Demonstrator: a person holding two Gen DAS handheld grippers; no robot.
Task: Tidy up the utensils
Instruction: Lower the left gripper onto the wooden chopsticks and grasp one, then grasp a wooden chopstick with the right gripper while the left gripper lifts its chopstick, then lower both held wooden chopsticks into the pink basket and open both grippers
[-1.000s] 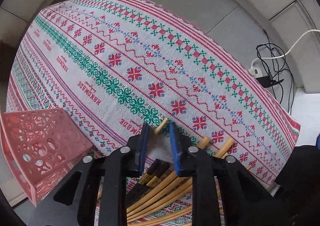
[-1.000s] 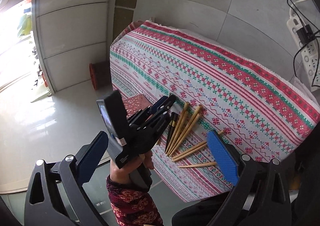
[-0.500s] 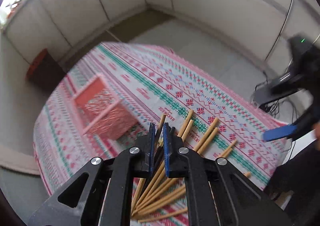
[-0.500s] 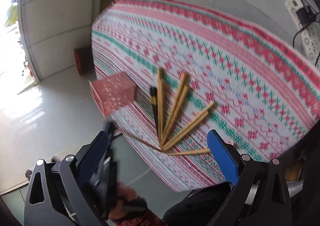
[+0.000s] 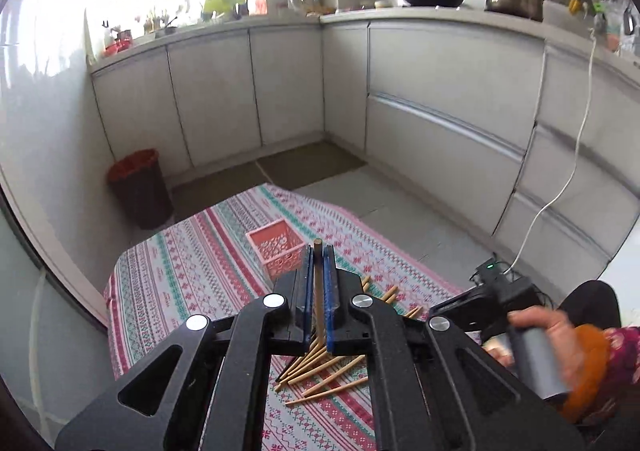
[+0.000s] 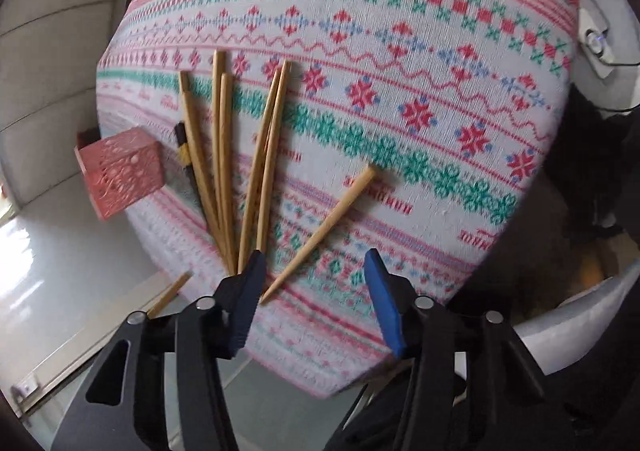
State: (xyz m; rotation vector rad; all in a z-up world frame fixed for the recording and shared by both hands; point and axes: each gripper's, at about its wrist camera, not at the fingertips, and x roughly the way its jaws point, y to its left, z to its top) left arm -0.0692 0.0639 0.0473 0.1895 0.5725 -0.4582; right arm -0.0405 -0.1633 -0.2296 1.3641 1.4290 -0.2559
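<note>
My left gripper (image 5: 318,275) is shut on one wooden chopstick (image 5: 318,291), which stands upright between the blue pads, high above the table. The pink basket (image 5: 274,251) sits just beyond it, and several chopsticks (image 5: 320,367) lie fanned out below. In the right wrist view my right gripper (image 6: 314,263) hangs low over the near table edge with its jaws closing. A lone chopstick (image 6: 320,235) lies slanted between them, untouched by the pads. A bunch of wooden chopsticks (image 6: 224,155) and a dark one (image 6: 186,155) lie to its left, next to the basket (image 6: 120,171).
The patterned tablecloth (image 6: 400,51) covers a small table with floor on all sides. A person's hand (image 5: 536,335) holds the right gripper's handle. A dark bin (image 5: 138,191) stands by white kitchen cabinets (image 5: 440,91). A power strip (image 6: 596,43) lies on the floor.
My left gripper shut on a chopstick and rose, tilting up so the kitchen came into view. My right gripper sank toward the lone chopstick and its jaws narrowed.
</note>
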